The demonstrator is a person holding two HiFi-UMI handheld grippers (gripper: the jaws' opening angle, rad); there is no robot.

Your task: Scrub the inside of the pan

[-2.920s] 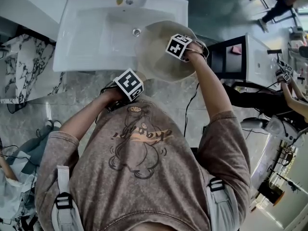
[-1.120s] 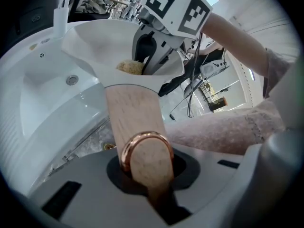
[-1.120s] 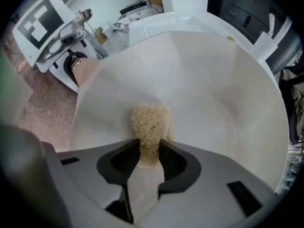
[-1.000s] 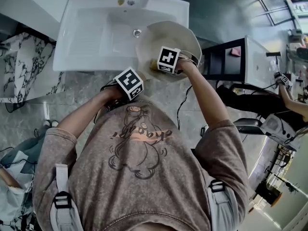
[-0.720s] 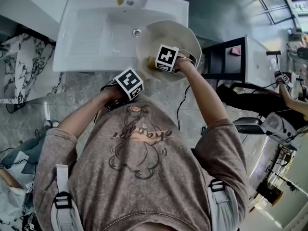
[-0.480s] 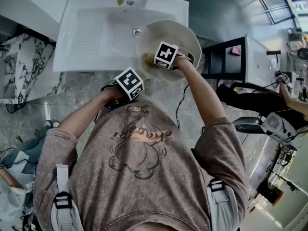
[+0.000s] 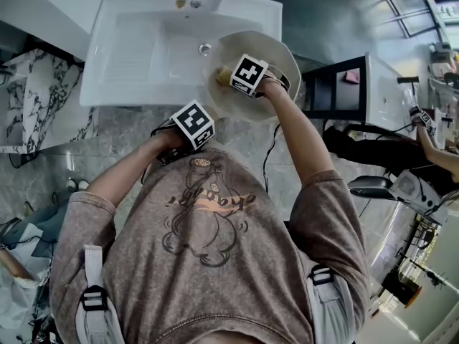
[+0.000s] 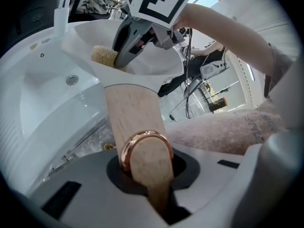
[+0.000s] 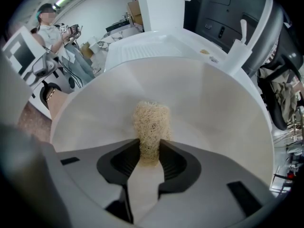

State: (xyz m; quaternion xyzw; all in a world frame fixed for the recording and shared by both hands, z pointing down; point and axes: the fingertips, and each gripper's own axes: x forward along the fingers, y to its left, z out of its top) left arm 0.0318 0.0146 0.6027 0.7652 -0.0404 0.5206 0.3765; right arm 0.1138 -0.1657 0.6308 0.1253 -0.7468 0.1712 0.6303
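Held just in front of the white sink (image 7: 136,49), the left gripper (image 8: 149,175) is paired with the right gripper (image 9: 149,158), which is lowered into the pan (image 7: 276,59) at the sink's right front corner. The pan is carried partly over the basin and partly past the sink's right edge. A drain (image 7: 205,49) is seen in the sink floor just left of the pan, and a white tap (image 9: 235,46) rises at the sink's back rim. A marble-patterned slab (image 7: 36,99) lies left of the sink, a black stand (image 7: 337,84) is set to its right, and another person (image 7: 430,145) is seen further right. Much of the sink is hidden from the right gripper view by the pan's pale wall, and part of the pan is covered in the head view by the right gripper's marker cube.

The left gripper's jaws are closed tight on the end of the wooden handle (image 8: 130,118), beside a copper-coloured ring (image 8: 142,144). The right gripper's jaws are only narrowly parted, pinched on a pale fibrous scrub pad (image 9: 151,125), whose far end is laid against the pan's inner surface on the side nearest the drain.

The handle's long axis runs from the left gripper towards the sink's right front corner, with the bowl at the far end and its open side turned upward.
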